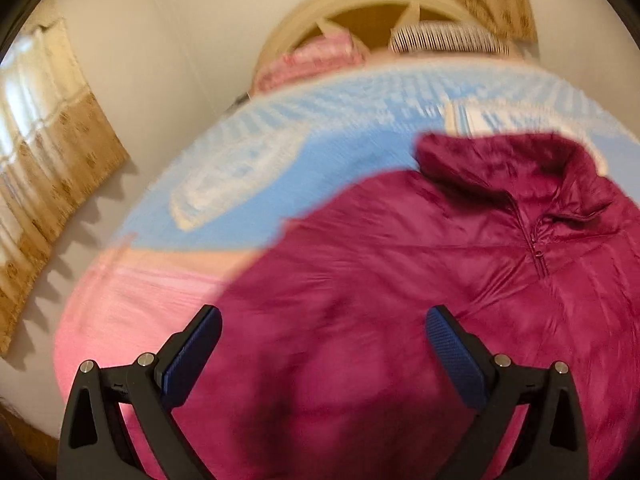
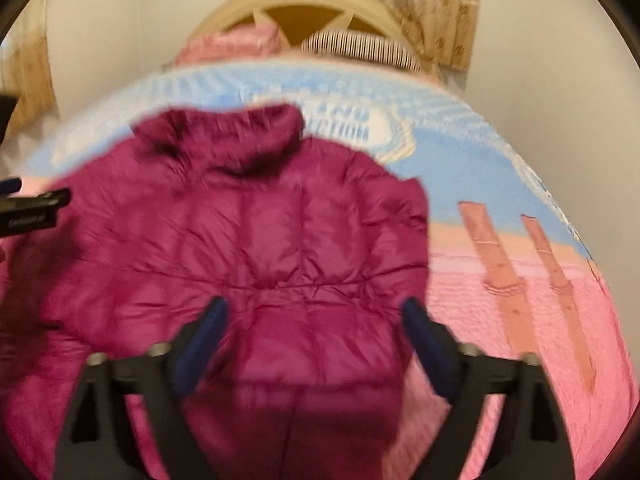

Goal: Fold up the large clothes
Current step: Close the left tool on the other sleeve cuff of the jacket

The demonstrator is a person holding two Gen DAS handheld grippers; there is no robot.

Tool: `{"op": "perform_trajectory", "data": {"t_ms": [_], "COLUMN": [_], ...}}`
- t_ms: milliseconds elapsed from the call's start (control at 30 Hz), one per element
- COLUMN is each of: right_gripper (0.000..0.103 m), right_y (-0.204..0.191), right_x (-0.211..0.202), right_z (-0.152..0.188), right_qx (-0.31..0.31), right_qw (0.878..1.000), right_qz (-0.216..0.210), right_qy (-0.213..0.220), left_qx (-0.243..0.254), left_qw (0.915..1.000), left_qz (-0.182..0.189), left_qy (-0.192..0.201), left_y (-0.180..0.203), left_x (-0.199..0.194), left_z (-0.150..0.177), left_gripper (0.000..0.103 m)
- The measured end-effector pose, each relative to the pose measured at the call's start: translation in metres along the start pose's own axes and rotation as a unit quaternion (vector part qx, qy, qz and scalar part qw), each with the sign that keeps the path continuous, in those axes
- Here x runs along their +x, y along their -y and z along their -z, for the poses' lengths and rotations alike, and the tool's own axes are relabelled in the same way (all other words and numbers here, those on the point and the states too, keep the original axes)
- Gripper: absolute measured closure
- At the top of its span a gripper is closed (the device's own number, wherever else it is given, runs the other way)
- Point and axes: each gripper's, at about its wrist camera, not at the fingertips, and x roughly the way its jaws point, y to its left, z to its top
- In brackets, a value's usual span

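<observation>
Jacket (image 1: 420,280), a magenta quilted puffer, lies spread on the bed (image 1: 248,168) over a blue and pink blanket, collar (image 1: 516,160) toward the headboard (image 2: 304,4). That flat layout gives both grippers room to reach its edges. Both wrist views are blurred. The left gripper (image 1: 324,344) hangs above the jacket's near side with its jaws wide apart and nothing between them. The right gripper (image 2: 316,332) is likewise spread, empty, over the quilted panel. I judge that the cloth rests free, ready for a fresh hold before the next fold.
</observation>
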Motion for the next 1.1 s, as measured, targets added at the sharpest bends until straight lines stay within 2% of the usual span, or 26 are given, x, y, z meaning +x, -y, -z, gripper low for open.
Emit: {"op": "perform_trajectory", "data": {"t_ms": [100,233,333,433,500,667,700,733,767,800,833,900,967,1100], "right_gripper": [0.007,0.007,0.007,0.007,0.007,0.007,0.007,0.007,0.007,0.007,0.007,0.007,0.007,0.007], "right_y": [0.007,0.007,0.002,-0.008,-0.019,-0.046,-0.050,-0.052,-0.053,-0.053,-0.052,-0.046,-0.038,-0.007], "right_x": [-0.030,-0.061,-0.074,-0.083,-0.089,-0.106,-0.108,-0.109,-0.110,-0.111,-0.111,-0.109,-0.105,-0.095], "right_z": [0.018,0.051,0.067,0.070,0.068,0.067,0.067,0.067,0.068,0.068,0.069,0.069,0.068,0.063], "right_qx": [0.003,0.010,0.023,0.027,0.019,-0.021,-0.029,-0.035,-0.037,-0.038,-0.036,-0.030,-0.021,0.013], "right_qw": [1.000,0.999,0.999,0.998,0.998,0.996,0.996,0.995,0.995,0.995,0.995,0.995,0.996,0.997], "right_qz": [-0.006,-0.017,-0.020,-0.031,-0.034,-0.041,-0.040,-0.041,-0.041,-0.039,-0.037,-0.033,-0.016,0.032], "right_qy": [0.011,0.026,0.035,0.048,0.055,0.076,0.080,0.083,0.086,0.088,0.089,0.088,0.082,0.065], "left_qx": [-0.006,-0.056,-0.090,-0.135,-0.158,-0.172,-0.170,-0.164,-0.161,-0.158,-0.151,-0.144,-0.138,-0.108], "left_qw": [0.9997,0.9954,0.9902,0.9854,0.9819,0.9798,0.9801,0.9809,0.9816,0.9828,0.9842,0.9871,0.9893,0.9929], "left_qz": [-0.023,-0.074,-0.095,-0.066,-0.048,0.006,0.014,0.016,0.020,0.021,0.022,-0.002,-0.028,-0.048], "left_qy": [0.009,-0.025,-0.050,-0.080,-0.093,-0.103,-0.102,-0.104,-0.100,-0.094,-0.089,-0.071,-0.038,0.014], "left_y": [-0.062,-0.153,-0.196,-0.219,-0.224,-0.204,-0.199,-0.194,-0.191,-0.190,-0.190,-0.197,-0.208,-0.212], "left_x": [-0.022,-0.025,-0.024,-0.020,-0.016,-0.005,-0.003,-0.003,-0.004,-0.007,-0.010,-0.021,-0.037,-0.066], "left_z": [0.034,0.105,0.149,0.179,0.189,0.192,0.193,0.194,0.192,0.188,0.185,0.172,0.154,0.114], "left_gripper": [0.001,0.001,0.001,0.001,0.001,0.002,0.017,0.040,0.046,0.066,0.076,0.081,0.082,0.083]}}
